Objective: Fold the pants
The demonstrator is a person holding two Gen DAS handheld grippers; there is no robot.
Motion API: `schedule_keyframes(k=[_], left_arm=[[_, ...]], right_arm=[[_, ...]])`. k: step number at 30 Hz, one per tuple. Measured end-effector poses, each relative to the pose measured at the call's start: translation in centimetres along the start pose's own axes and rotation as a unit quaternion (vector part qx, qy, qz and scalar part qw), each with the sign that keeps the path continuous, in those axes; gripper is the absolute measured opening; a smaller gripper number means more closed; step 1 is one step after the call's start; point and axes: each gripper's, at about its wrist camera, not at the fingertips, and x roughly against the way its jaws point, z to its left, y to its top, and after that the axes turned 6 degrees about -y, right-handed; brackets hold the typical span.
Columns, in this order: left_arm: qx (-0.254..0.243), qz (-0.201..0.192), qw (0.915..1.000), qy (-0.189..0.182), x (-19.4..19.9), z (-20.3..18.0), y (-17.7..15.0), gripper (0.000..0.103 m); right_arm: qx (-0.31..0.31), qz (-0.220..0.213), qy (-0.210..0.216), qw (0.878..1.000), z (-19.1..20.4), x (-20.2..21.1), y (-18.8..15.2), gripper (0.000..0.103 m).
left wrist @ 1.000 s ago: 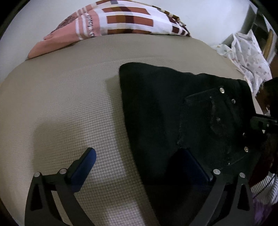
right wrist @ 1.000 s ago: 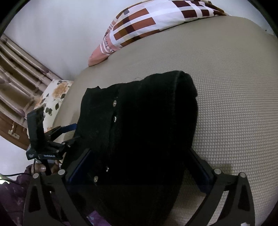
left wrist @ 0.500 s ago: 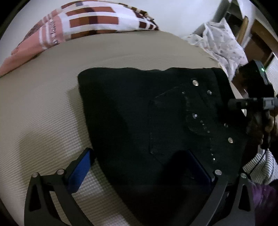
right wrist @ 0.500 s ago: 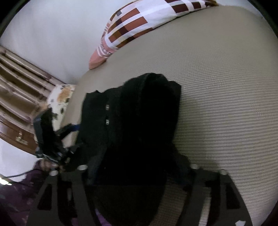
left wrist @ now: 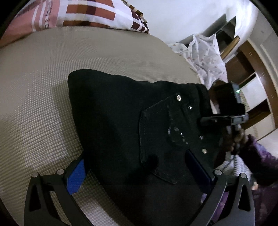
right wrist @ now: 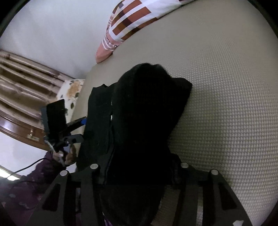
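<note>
Black pants [left wrist: 121, 125] with a studded back pocket lie folded on the beige bed [left wrist: 34, 87]. My left gripper [left wrist: 135, 161] is open. Its blue pads [left wrist: 76, 175] straddle the near edge of the pants without pressing. In the right wrist view the pants [right wrist: 142, 113] fill the gap of my right gripper [right wrist: 137, 166], whose jaws are closing on the cloth and pushing it into a hump. Its pads are hidden by fabric. Each gripper also shows in the other's view: the right gripper [left wrist: 205, 120] at the waistband side, the left gripper [right wrist: 78, 129] at the pants' left edge.
A checked pink and white pillow [left wrist: 86, 15] lies at the bed's far end. White dotted cloth [left wrist: 205, 57] and wooden shelves [left wrist: 252, 78] stand off the right side. A floral cushion [right wrist: 71, 90] and wooden slats [right wrist: 20, 87] are on the left. A purple sleeve [left wrist: 260, 156] is close by.
The right jaws have narrowed and the black cloth between them has bunched into a hump. The left gripper has swung right, so more of the pants lies between its open fingers.
</note>
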Motion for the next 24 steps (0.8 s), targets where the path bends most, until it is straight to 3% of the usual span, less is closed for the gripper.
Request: schedule_keyframes(k=[4, 10, 15, 18, 19, 22, 24], left_arm=[[0.017, 0.002, 0.9995, -0.026, 0.3, 0.7, 0.4, 0.102], [0.058, -0.012, 0.997, -0.049, 0.1, 0.9, 0.9, 0.102], [0.039, 0.002, 0.9985, -0.038, -0.4, 0.1, 0.4, 0.102], [0.016, 0.002, 0.9999, -0.006, -0.9, -0.9, 0.2, 0.101], [0.019, -0.007, 0.9998, 0.006, -0.9, -1.2, 0.1, 0.096], [0.045, -0.028, 0.9979, 0.037, -0.6, -1.0, 0.1, 0.041], [0.049, -0.04, 0.9973, 0.036, -0.5, -1.0, -0.2, 0.038]], right_arm=[[-0.028, 0.013, 0.054, 0.998, -1.9, -0.1, 0.3, 0.041], [-0.034, 0.031, 0.076, 0.996, -2.1, -0.4, 0.6, 0.043], [-0.027, 0.05, 0.057, 0.997, -1.1, -0.6, 0.7, 0.051], [-0.015, 0.048, 0.035, 0.998, -0.6, -0.6, 0.7, 0.042], [-0.021, 0.043, 0.034, 0.998, -0.5, -0.7, 0.6, 0.039], [-0.041, 0.022, 0.058, 0.997, -0.3, -0.4, 0.0, 0.034], [-0.055, 0.005, 0.077, 0.995, 0.1, -0.1, -0.3, 0.033]])
